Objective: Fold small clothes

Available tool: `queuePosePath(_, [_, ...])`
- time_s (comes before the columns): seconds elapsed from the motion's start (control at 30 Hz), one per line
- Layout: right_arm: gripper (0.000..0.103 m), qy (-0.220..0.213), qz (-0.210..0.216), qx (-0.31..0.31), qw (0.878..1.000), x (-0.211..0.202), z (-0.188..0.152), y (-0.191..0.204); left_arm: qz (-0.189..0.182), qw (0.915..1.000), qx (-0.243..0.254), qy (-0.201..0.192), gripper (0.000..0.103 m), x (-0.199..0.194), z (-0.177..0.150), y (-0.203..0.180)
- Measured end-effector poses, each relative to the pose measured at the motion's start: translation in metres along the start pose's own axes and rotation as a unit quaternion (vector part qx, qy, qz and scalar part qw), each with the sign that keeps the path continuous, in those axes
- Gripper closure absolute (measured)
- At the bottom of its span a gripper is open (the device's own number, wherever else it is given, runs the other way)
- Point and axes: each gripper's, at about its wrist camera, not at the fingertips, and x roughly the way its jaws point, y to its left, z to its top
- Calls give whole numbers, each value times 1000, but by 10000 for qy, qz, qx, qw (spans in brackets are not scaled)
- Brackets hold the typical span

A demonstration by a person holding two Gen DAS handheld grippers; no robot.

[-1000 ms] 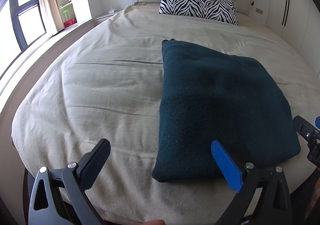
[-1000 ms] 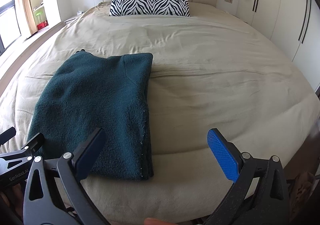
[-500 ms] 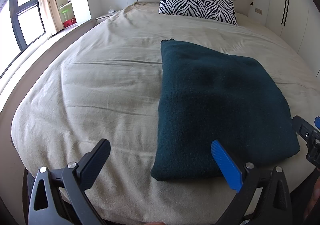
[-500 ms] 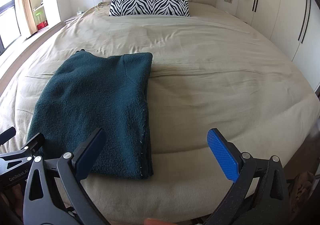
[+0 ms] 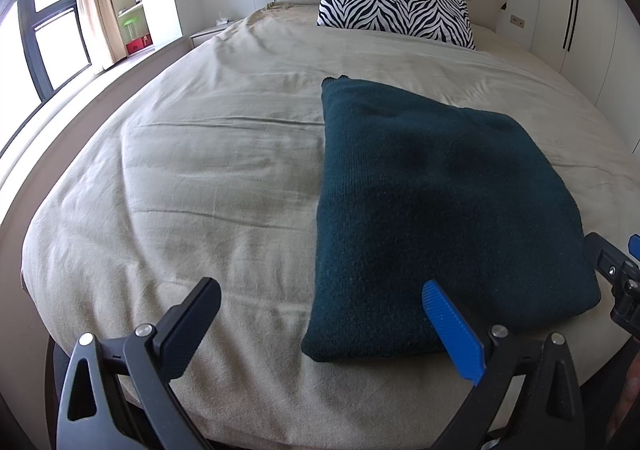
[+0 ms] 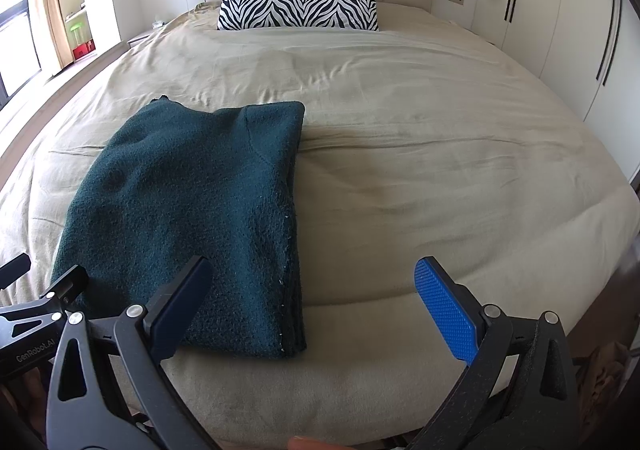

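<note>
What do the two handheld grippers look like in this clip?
Both match: the left gripper and right gripper each have black triangular cut-out arms with silver screws, one black finger and one ribbed blue finger. White "GenRobot.AI" lettering marks the left one's body.

Both wrist cams sit low at bed's (image 5: 200, 170) foot edge, facing headboard; left cam looks from left w/ teal folded garment (image 5: 432, 210) on its right, right cam opposite; both share garment, zebra pillow (image 6: 298, 2).
</note>
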Motion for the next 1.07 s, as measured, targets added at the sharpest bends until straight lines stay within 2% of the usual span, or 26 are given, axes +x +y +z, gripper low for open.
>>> queuePosePath(1.07, [0, 40, 14, 18, 10000, 4, -8, -3, -120, 9999, 53, -7, 0, -1, -2, -1])
